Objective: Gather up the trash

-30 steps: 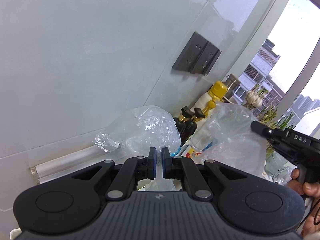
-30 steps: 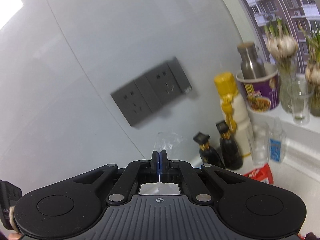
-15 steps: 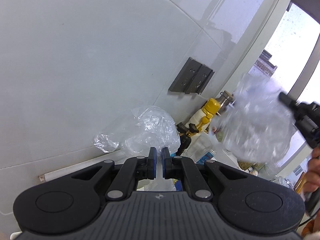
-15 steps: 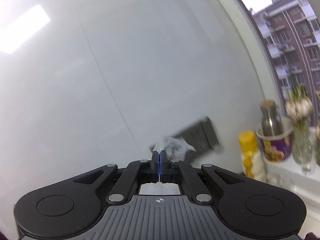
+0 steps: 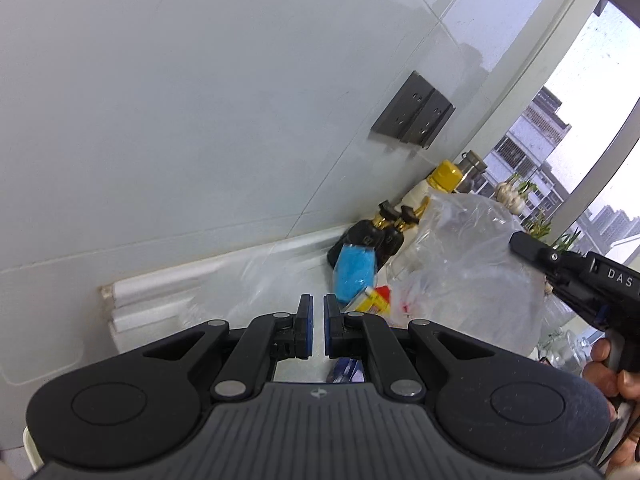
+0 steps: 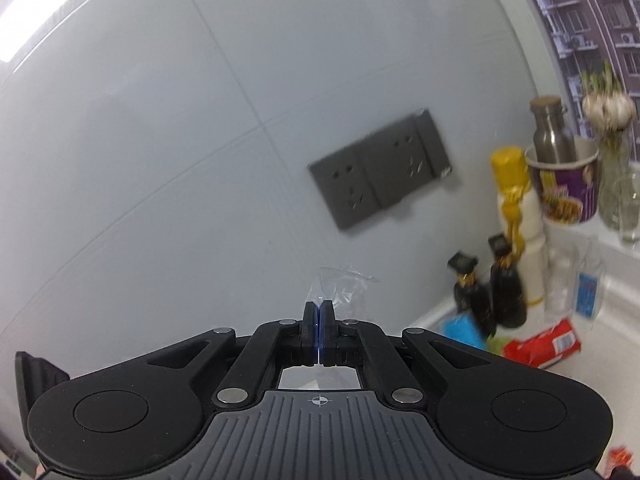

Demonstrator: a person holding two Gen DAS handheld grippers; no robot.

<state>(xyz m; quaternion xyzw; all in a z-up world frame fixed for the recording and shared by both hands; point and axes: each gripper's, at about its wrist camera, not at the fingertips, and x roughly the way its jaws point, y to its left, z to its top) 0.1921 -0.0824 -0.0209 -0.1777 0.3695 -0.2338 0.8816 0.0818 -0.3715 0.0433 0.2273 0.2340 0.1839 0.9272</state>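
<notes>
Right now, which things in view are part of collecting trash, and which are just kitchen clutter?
Part of the job:
- clear plastic bag, pinched by the right gripper
- blue wrapper
- red snack packet
- left gripper, nearly shut, nothing visibly held

Just lying about:
- two dark bottles
- yellow-capped bottle
- steel flask in a purple cup
- wall sockets

A: What colour is the wall socket plate (image 6: 380,168)?
B: Dark grey, on a pale grey-white tiled wall (image 6: 200,140).
A: And the things at the far right?
B: A cream plastic bottle with a yellow cap (image 6: 516,200), two black bottles with gold necks (image 6: 506,284), and a purple paper cup printed with yellow noodles (image 6: 564,188).
A: Nearer?
B: A bright blue packet (image 5: 356,272), a red wrapper with white print (image 6: 546,342), and a clear, colourless plastic bag (image 5: 472,264). The black gripper (image 5: 316,308) has blue pads.
</notes>
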